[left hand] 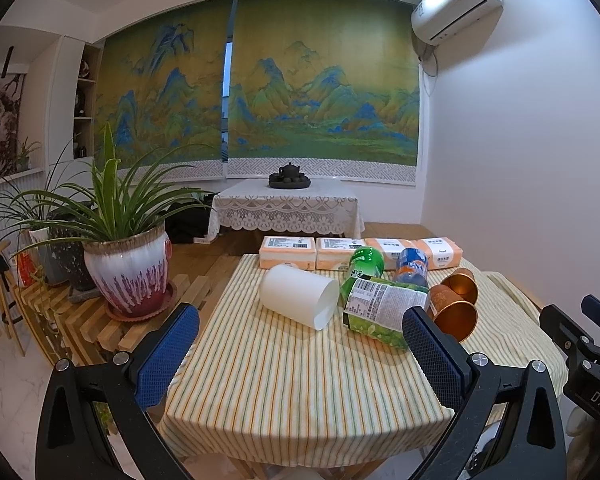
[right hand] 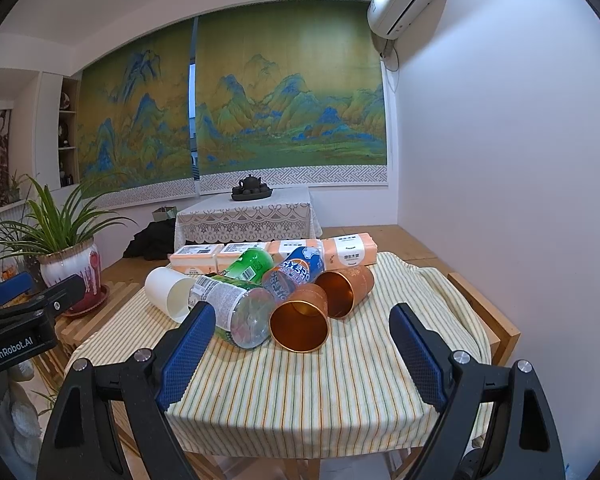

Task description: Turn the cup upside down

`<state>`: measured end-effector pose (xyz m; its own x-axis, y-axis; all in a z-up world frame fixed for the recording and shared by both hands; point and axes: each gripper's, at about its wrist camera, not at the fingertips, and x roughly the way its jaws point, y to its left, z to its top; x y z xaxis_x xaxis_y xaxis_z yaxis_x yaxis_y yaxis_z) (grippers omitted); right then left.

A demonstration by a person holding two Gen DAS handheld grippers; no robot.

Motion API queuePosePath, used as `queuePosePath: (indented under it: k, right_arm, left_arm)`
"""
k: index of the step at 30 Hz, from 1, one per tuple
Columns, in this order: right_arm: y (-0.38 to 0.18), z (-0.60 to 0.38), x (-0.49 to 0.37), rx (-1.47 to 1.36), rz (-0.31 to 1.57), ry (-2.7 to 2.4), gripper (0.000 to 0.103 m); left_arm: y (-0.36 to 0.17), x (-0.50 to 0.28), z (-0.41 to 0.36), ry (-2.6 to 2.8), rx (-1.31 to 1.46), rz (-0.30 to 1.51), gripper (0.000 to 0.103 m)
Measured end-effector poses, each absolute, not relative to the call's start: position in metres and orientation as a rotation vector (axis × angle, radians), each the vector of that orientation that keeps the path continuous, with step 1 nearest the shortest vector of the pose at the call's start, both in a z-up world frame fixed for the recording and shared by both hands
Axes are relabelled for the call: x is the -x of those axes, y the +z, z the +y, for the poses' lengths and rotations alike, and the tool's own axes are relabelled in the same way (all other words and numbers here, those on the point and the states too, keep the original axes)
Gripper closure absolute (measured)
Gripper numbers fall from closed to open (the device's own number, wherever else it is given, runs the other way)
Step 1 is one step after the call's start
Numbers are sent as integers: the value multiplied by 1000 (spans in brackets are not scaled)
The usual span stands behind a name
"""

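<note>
A white cup (left hand: 298, 296) lies on its side on the striped tablecloth (left hand: 300, 380), mouth toward the right; it also shows in the right wrist view (right hand: 168, 292). Two copper cups (right hand: 300, 318) (right hand: 346, 290) lie on their sides, mouths toward me; in the left wrist view they are at the right (left hand: 454, 314) (left hand: 460, 284). My left gripper (left hand: 300, 348) is open and empty above the table's front. My right gripper (right hand: 300, 348) is open and empty, just in front of the nearer copper cup.
Three bottles lie between the cups: a clear green-labelled one (right hand: 236, 312), a green one (right hand: 250, 264), a blue one (right hand: 296, 274). Tissue packs (right hand: 276, 254) line the table's far edge. A potted plant (left hand: 128, 272) stands on a slatted bench at left.
</note>
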<state>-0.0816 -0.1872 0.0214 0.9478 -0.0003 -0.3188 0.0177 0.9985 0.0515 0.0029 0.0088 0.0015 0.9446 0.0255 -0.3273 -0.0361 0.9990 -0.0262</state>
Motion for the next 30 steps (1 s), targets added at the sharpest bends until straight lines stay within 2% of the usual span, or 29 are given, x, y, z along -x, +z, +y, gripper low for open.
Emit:
queuePosePath:
  k: [30]
  right_arm:
    - [23,-188,83,-61,310,-11,17]
  left_arm:
    - [5,3,15,38,54,283,0]
